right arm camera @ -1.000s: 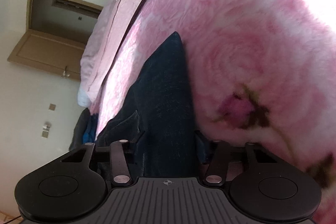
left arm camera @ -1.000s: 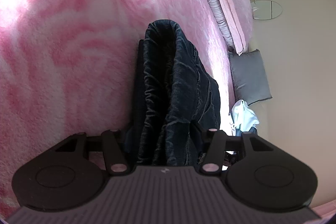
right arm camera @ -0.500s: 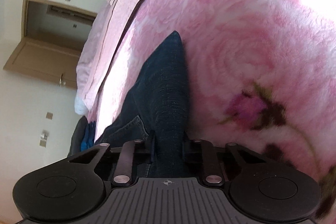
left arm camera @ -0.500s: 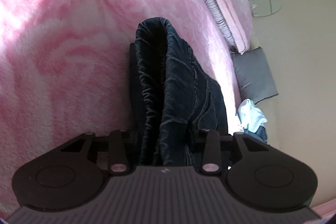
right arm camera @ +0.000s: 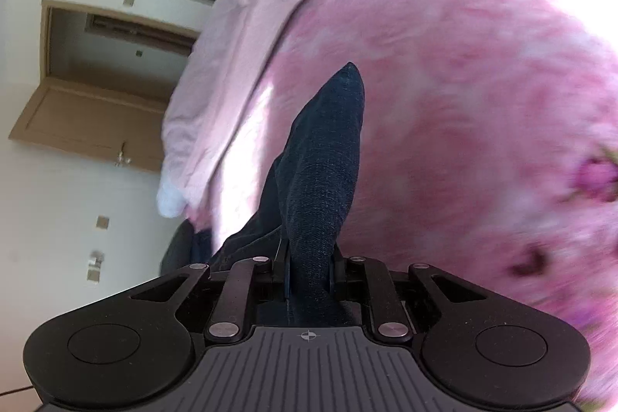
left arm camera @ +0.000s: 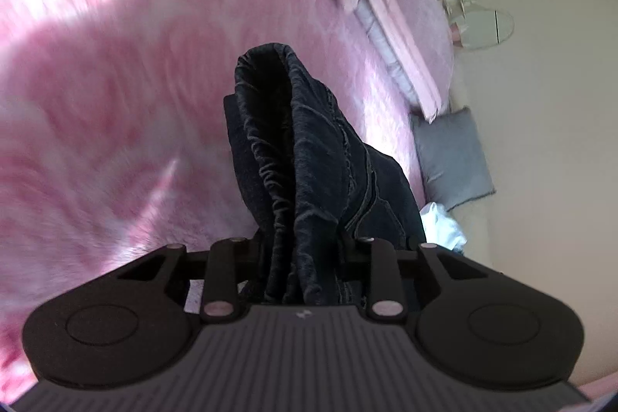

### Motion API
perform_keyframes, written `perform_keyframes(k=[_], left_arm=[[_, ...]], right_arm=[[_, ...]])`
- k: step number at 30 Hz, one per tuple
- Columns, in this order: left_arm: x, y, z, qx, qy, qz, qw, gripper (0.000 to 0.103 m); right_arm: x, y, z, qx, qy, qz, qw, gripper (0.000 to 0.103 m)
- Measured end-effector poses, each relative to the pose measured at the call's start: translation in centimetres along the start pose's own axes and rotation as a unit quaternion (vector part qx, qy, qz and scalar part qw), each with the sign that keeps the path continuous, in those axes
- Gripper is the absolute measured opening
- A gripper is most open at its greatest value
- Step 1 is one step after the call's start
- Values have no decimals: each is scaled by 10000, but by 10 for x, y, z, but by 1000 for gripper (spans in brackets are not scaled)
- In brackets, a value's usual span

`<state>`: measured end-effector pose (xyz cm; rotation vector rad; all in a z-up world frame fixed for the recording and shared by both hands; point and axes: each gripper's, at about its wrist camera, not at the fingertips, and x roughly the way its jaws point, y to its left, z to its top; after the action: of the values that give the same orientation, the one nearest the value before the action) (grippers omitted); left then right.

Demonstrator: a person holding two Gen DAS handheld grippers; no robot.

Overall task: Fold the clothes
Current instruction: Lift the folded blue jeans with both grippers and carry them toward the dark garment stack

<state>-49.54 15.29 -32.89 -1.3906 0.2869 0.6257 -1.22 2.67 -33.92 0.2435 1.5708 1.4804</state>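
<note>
In the left wrist view the left gripper (left arm camera: 305, 257) has just been closing and is now clenched on a thick bunched part of the dark jeans (left arm camera: 309, 157) — the gathered waistband end, by the look of the elastic ruching and the stitched seams. A second ago its jaws stood wide on either side of that bundle without pinching it; now the linkage arms have drawn in and the denim fills the gap between them. The pink fleece blanket (left arm camera: 116, 111) beneath is smeared with motion blur and sits further off than it did, so the cloth seems to be coming up off the bed; the grey cushion (left arm camera: 452, 157) on the floor beside the bed shows more fully too. In the right wrist view the right gripper (right arm camera: 309, 277) has likewise just been closing and grips a narrower, flatter fold of the jeans (right arm camera: 324, 157), probably the leg end, which tapers away to a point over the blanket (right arm camera: 463, 83). Earlier its jaws were spread well apart around the fabric; now they pinch it tightly, and the blanket's rose pattern is blurred and shifted. With both ends held and lifted, the likely step in hand is carrying one end over the other to make the next fold
</note>
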Motion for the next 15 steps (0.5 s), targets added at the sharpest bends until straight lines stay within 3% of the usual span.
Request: perform_keyframes(k=[10,15], left_arm=[[-199,-75,28,-60,-607,201,9979,25],[-257,-87,39,-27,-758,235,9968,25]], right_arm=[[15,187,-37,-169,237,503,9983,15],[32,246,-57,-289,328,607,9972,15]])
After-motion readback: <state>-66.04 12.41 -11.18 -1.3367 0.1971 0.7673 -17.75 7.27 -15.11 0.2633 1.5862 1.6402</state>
